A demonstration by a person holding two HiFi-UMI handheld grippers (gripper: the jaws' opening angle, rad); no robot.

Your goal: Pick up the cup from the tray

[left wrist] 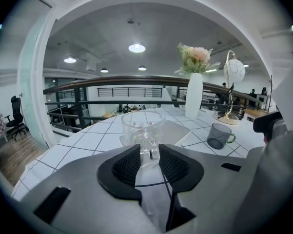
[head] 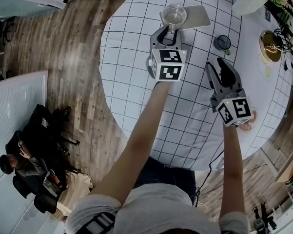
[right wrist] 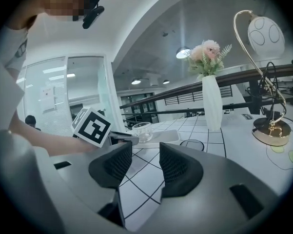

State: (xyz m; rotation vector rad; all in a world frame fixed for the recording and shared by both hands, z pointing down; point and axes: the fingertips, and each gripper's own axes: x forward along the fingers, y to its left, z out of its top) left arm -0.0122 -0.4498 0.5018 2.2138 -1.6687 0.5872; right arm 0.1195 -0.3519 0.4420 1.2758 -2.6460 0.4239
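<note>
A clear glass cup (head: 173,16) stands on a pale tray (head: 199,16) at the far side of the white gridded table. My left gripper (head: 168,31) reaches up to it. In the left gripper view the cup (left wrist: 142,125) is upright, its handle (left wrist: 149,147) points at me, and it sits between the tips of my left gripper (left wrist: 149,156), whose pads touch it on both sides. My right gripper (head: 218,65) hovers to the right over the table, open, and nothing lies between the fingertips of that gripper (right wrist: 145,152).
A small dark grey cup (head: 223,43) sits right of the tray. A white vase of flowers (left wrist: 194,95) and a gold lamp (right wrist: 270,126) stand further right. The table's curved edge (head: 105,82) drops to a wood floor, where a person (head: 19,165) sits.
</note>
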